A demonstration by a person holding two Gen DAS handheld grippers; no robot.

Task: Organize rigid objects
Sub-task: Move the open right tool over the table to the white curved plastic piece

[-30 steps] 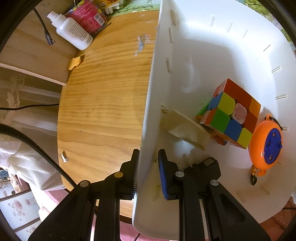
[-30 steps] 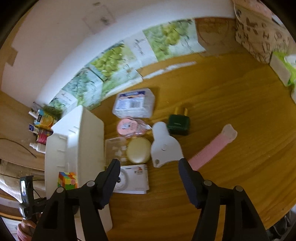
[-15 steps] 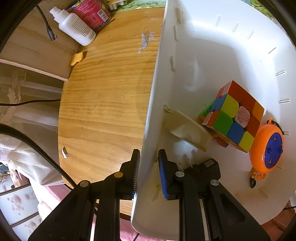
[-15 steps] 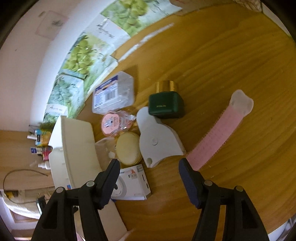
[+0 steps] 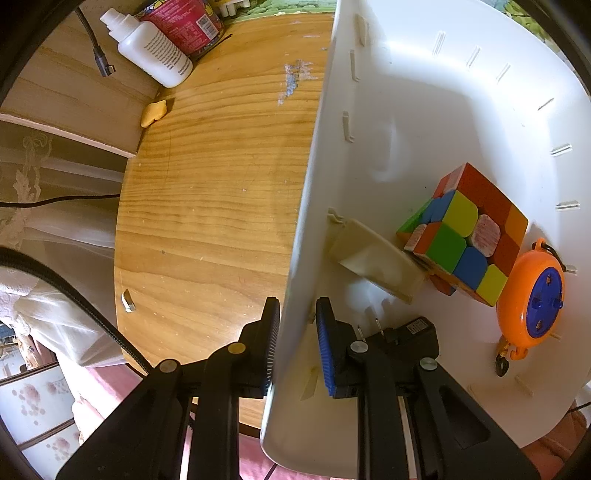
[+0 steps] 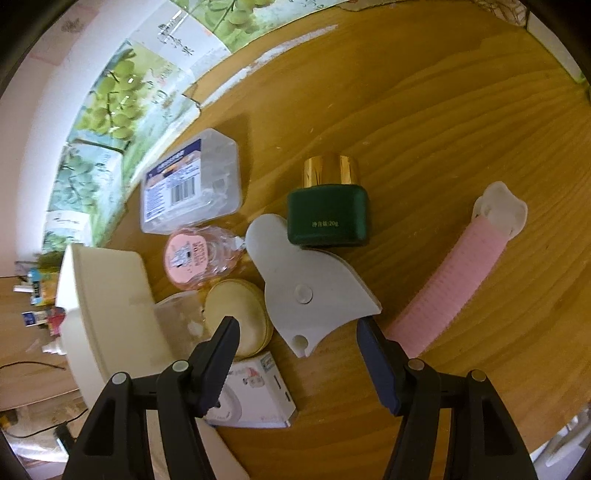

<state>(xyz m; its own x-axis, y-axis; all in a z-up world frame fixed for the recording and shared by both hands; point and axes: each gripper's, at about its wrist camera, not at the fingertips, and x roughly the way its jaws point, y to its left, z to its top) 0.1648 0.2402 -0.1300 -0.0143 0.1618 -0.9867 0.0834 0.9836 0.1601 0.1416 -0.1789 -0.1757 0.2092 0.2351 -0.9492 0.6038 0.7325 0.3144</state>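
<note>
My left gripper (image 5: 295,343) is shut on the near wall of a white plastic bin (image 5: 413,110), one finger outside, one inside. The bin holds a colour cube (image 5: 465,232), an orange round reel (image 5: 532,295), a cream card (image 5: 373,254) and a black plug adapter (image 5: 410,332). My right gripper (image 6: 297,343) is open, low over a white flat shaped piece (image 6: 306,284). Around that piece lie a green jar with a gold lid (image 6: 328,206), a pink strip (image 6: 454,273), a cream round case (image 6: 236,317), a pink round tin (image 6: 192,258), a clear box (image 6: 192,184) and a small white carton (image 6: 255,398).
The bin also shows at the left of the right wrist view (image 6: 107,310). A white bottle (image 5: 151,44) and a red can (image 5: 181,18) stand at the table's far corner. A yellow scrap (image 5: 153,112) lies near the edge. Grape-print cartons (image 6: 122,92) line the wall.
My right gripper has moved down and forward toward the white flat piece, which now lies between the open fingers. The left gripper still holds the bin wall.
</note>
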